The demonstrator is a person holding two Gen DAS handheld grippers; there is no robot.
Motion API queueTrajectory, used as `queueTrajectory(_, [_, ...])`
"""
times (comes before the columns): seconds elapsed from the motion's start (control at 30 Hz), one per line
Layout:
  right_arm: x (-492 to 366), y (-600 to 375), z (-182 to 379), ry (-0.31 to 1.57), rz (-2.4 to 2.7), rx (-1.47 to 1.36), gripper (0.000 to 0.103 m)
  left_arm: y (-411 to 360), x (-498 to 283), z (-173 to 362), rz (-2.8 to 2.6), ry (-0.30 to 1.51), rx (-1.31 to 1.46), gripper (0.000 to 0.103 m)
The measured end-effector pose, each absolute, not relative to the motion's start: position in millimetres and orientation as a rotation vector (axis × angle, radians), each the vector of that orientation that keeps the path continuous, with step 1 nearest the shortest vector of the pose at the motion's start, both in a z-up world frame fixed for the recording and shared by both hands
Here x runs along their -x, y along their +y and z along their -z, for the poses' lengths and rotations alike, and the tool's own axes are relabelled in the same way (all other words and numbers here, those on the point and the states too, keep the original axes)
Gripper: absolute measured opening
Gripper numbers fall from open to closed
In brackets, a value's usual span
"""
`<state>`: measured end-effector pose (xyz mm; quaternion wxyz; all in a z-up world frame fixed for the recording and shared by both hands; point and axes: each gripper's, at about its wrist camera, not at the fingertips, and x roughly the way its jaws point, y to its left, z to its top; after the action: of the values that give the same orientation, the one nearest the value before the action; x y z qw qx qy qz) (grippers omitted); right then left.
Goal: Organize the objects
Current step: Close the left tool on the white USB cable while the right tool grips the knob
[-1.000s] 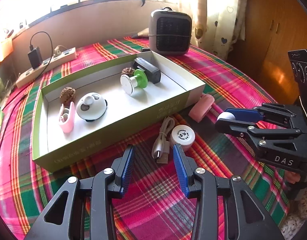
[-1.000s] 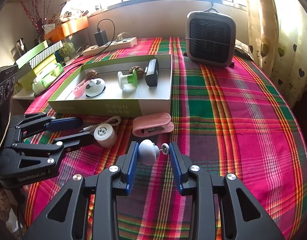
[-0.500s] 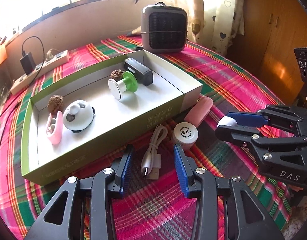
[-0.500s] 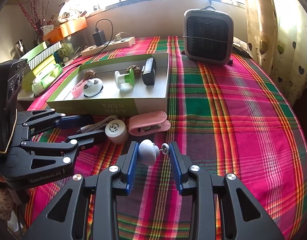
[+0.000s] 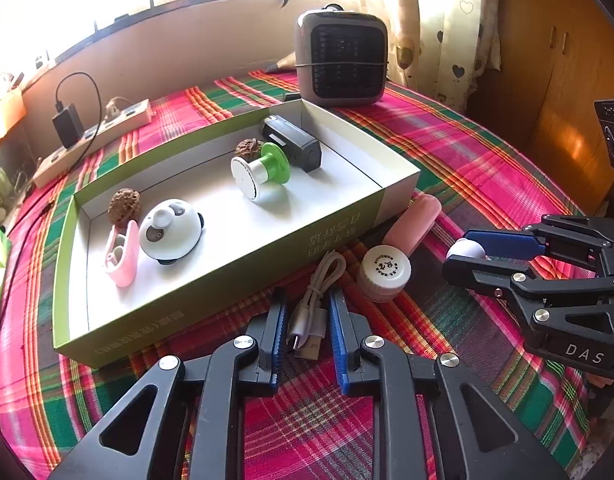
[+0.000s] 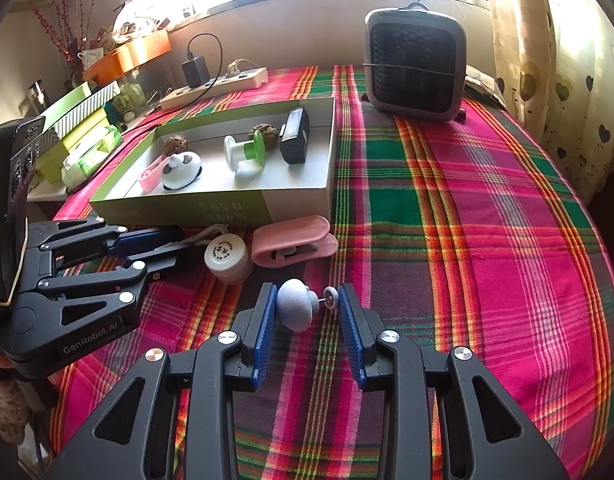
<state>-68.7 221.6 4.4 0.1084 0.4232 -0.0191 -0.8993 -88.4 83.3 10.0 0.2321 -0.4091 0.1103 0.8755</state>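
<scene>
A green-sided box (image 5: 211, 280) holds a panda toy (image 5: 171, 232), a pink case (image 5: 121, 252), two walnuts, a green-and-white spool (image 5: 263, 170) and a black block (image 5: 293, 142). In front of it on the plaid cloth lie a coiled USB cable (image 5: 313, 304), a white bottle cap (image 5: 383, 270) and a pink clip (image 5: 413, 222). My left gripper (image 5: 305, 314) is open with its fingers on either side of the cable. My right gripper (image 6: 305, 306) is shut on a small white knob with a pin (image 6: 295, 308); it also shows in the left wrist view (image 5: 465, 258).
A grey heater (image 6: 415, 66) stands behind the box. A power strip with a black charger (image 5: 95, 134) lies at the back left. Stacked boxes (image 6: 83, 132) sit off the table's left edge. Curtains and a wooden cabinet are at the right.
My left gripper has moved forward and down over the USB cable, so the cable now lies between its fingers. My right gripper holds the white knob as before.
</scene>
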Motion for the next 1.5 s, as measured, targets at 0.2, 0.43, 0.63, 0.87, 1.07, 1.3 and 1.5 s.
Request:
queueTrajectory(0.2, [69, 220, -3, -0.046, 2.644, -1.253, 0.033, 83, 89, -10, -2.407, 0.299, 1.125, 0.018])
queueTrajectory(0.43, [69, 220, -3, -0.046, 2.643, -1.253, 0.033, 82, 88, -10, -2.407, 0.288, 1.127, 0.017])
queueTrajectory(0.63, [69, 219, -3, -0.039, 2.645, -1.254, 0.033, 81, 87, -11, -2.408, 0.272, 1.128, 0.017])
queueTrajectory(0.87, [68, 219, -4, -0.026, 2.655, -1.249, 0.033, 78, 84, -12, -2.418, 0.248, 1.123, 0.017])
queueTrajectory(1.07, [66, 218, -6, -0.026, 2.658, -1.238, 0.033, 74, 82, -14, -2.426, 0.218, 1.119, 0.017])
queueTrajectory(1.3, [65, 217, -10, -0.024, 2.667, -1.227, 0.033, 69, 80, -18, -2.431, 0.192, 1.103, 0.017])
queueTrajectory(1.5, [63, 216, -17, -0.022, 2.677, -1.209, 0.033, 68, 75, -27, -2.443, 0.185, 1.076, 0.017])
